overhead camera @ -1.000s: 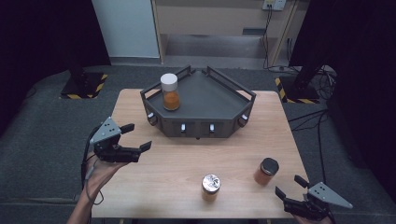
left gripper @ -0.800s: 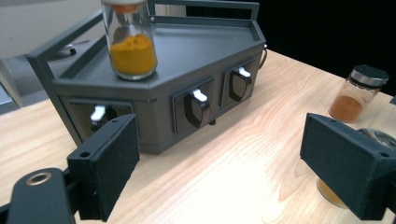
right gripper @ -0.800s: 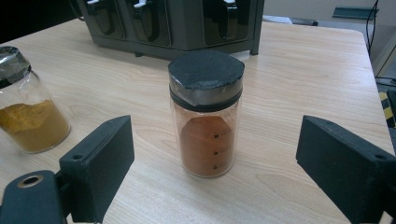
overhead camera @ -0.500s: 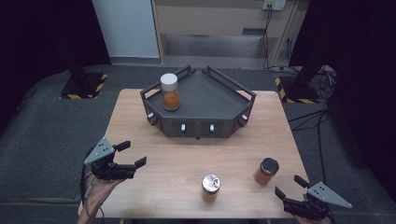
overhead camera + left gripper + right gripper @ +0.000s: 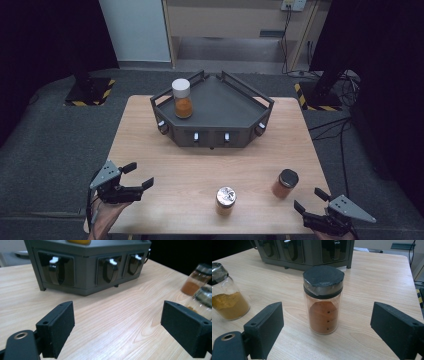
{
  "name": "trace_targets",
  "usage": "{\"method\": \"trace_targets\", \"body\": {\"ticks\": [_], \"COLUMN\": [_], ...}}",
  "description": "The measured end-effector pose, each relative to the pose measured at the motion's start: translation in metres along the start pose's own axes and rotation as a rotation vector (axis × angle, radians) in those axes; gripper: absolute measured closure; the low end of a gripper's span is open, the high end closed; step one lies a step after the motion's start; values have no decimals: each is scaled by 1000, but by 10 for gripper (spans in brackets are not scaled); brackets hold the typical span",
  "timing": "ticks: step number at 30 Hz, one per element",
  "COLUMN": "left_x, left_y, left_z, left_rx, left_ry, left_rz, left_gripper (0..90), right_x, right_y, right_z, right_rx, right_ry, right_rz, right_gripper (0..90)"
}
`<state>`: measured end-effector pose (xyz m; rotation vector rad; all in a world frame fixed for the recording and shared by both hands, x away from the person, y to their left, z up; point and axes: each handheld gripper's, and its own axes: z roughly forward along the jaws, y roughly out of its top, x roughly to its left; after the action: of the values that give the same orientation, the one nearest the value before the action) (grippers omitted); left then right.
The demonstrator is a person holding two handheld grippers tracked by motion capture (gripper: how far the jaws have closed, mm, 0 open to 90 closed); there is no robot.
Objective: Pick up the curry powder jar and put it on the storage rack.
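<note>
At the desk's (image 5: 150,125) near edge, the right gripper (image 5: 311,204) waits with jaws released, nothing between them, just short of the black-lidded spice jar (image 5: 323,300). The left gripper (image 5: 141,176) hovers with jaws spread and empty. Between them stands the silver-lidded jar (image 5: 225,200). Farther back, the grey tray (image 5: 230,97) holds a white-lidded jar (image 5: 181,98).

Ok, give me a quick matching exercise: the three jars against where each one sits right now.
Things:
1. white-lid jar
2. silver-lid jar
3. black-lid jar

Places:
a. on the table, in front of the right gripper
b. on the grey rack
c. near the table's front edge, about mid-width

Pairs: 1-b, 2-c, 3-a
</note>
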<state>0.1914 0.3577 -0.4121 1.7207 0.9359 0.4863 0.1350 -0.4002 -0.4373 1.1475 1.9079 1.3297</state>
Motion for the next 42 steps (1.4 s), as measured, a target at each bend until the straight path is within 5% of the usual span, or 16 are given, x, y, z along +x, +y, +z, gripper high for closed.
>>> {"method": "trace_targets", "body": {"ticks": [21, 42], "left_x": [1, 4], "left_y": [-46, -50], "left_z": [-6, -3], "left_rx": [-23, -3], "left_ry": [9, 17], "left_rz": [-2, -9], "left_gripper": [111, 65], "right_x": [0, 0], "right_y": [0, 1], "right_z": [0, 1], "right_rx": [2, 4], "right_ry": [2, 2], "right_rz": [-3, -8], "right_gripper": [114, 114]}}
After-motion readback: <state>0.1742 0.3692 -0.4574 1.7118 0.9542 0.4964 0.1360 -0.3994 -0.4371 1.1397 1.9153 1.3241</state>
